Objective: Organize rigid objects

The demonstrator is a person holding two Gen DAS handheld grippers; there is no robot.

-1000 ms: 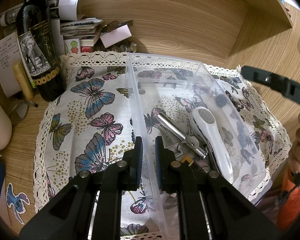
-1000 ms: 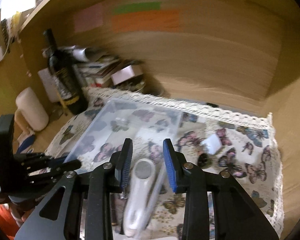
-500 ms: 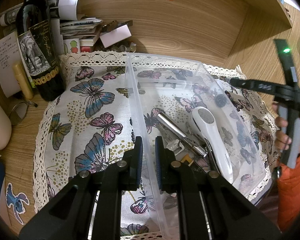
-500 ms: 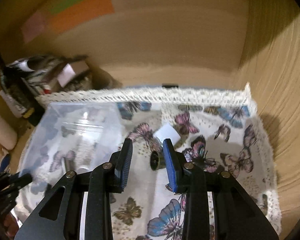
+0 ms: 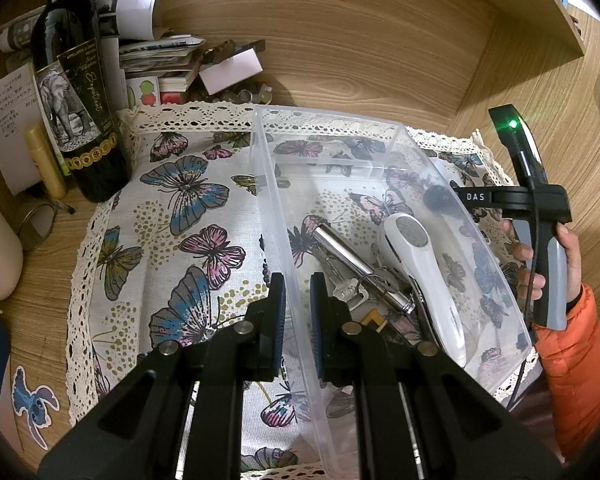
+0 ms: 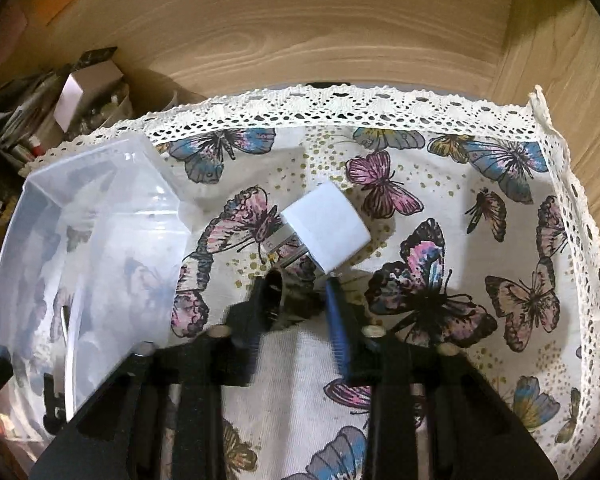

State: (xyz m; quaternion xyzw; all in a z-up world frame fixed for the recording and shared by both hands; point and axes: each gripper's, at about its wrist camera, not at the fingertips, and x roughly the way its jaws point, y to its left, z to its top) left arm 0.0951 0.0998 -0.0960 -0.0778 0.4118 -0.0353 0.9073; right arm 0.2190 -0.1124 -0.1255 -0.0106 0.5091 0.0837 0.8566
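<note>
Jaws of right gripper (image 6: 300, 300) apart, straddling small dark ring (image 6: 278, 294) on butterfly cloth (image 6: 480, 240); close squarely, without nudging white plug adapter (image 6: 328, 228) just beyond. Left gripper (image 5: 298, 312) clamped on near wall of clear bin (image 5: 276, 208); hold steady for keys (image 5: 350, 288) inside.

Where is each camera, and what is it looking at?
Left wrist: rides on the left gripper, whose fingers straddle the clear bin's wall; keys and a white handheld device lie inside; the right hand shows.
Right wrist: rides on the right gripper, low over the butterfly cloth, facing a white charger and a small dark object.
Shared: bin, cloth.
</note>
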